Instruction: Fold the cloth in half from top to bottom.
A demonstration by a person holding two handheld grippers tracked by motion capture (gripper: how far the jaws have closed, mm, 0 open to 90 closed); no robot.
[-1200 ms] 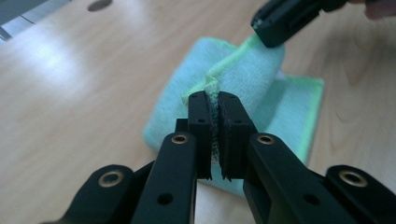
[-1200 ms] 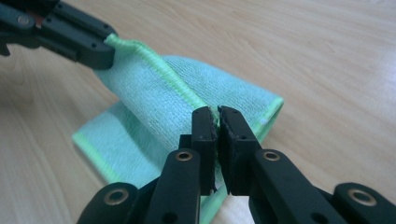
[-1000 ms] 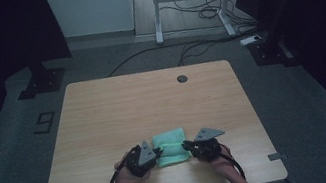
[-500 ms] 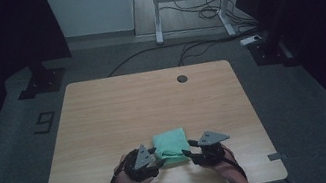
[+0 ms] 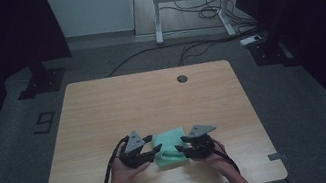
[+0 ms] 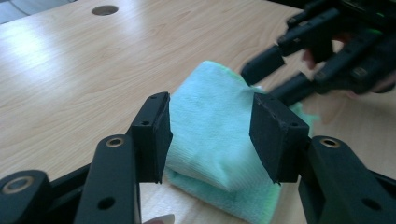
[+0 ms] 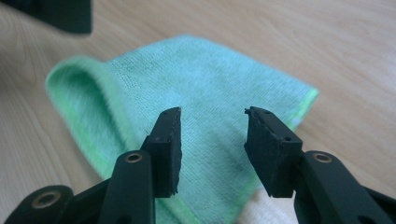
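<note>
1. A folded green cloth [image 5: 169,146] is lying on the wooden tabletop [image 5: 152,98], near its front edge, between the two hands.
2. The left tongs [image 5: 155,149] are sitting at the cloth's left edge, jaws standing wide apart and gripping nothing; in the left gripper view the cloth [image 6: 219,135] is showing between them.
3. The right tongs [image 5: 179,148] are hovering at the cloth's right edge, jaws likewise parted and empty, with the cloth [image 7: 205,121] lying below them in the right gripper view.
</note>
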